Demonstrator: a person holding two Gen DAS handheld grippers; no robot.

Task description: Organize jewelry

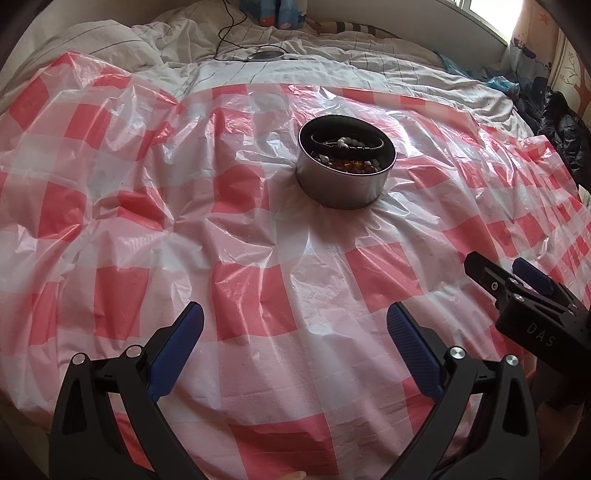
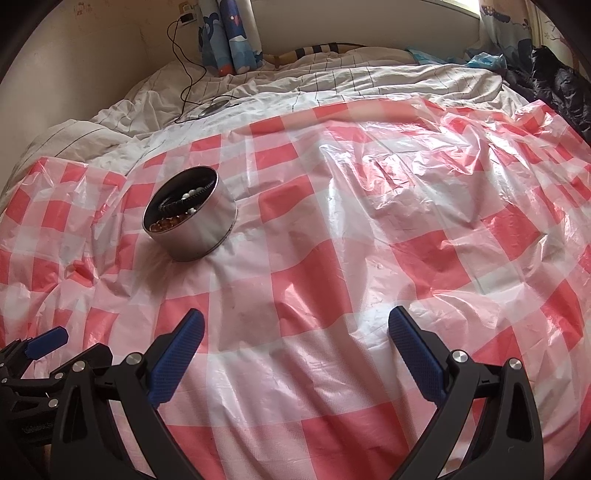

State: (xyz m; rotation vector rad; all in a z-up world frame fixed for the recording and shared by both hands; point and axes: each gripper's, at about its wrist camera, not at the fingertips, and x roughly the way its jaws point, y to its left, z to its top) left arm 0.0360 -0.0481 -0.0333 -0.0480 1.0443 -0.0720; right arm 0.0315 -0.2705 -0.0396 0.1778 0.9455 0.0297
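A round metal tin (image 1: 345,186) (image 2: 199,234) stands on the red-and-white checked plastic sheet (image 1: 258,280) (image 2: 332,280). Inside it lie a black bracelet with white beads (image 1: 345,142) (image 2: 184,197) and amber beads (image 1: 351,165) (image 2: 162,224). My left gripper (image 1: 295,321) is open, well short of the tin, with nothing between its blue pads. My right gripper (image 2: 295,325) is open too and empty, with the tin ahead to its left. The right gripper (image 1: 502,275) also shows at the right edge of the left wrist view, and the left gripper's fingers (image 2: 48,341) at the lower left of the right wrist view.
The sheet covers a bed with crumpled white striped bedding (image 1: 295,62) (image 2: 332,81) at the far side. A black cable (image 1: 225,33) (image 2: 184,74) runs to a round device (image 1: 266,54) (image 2: 214,107) on the bedding. A dark jacket (image 1: 561,129) (image 2: 557,88) lies at the far right.
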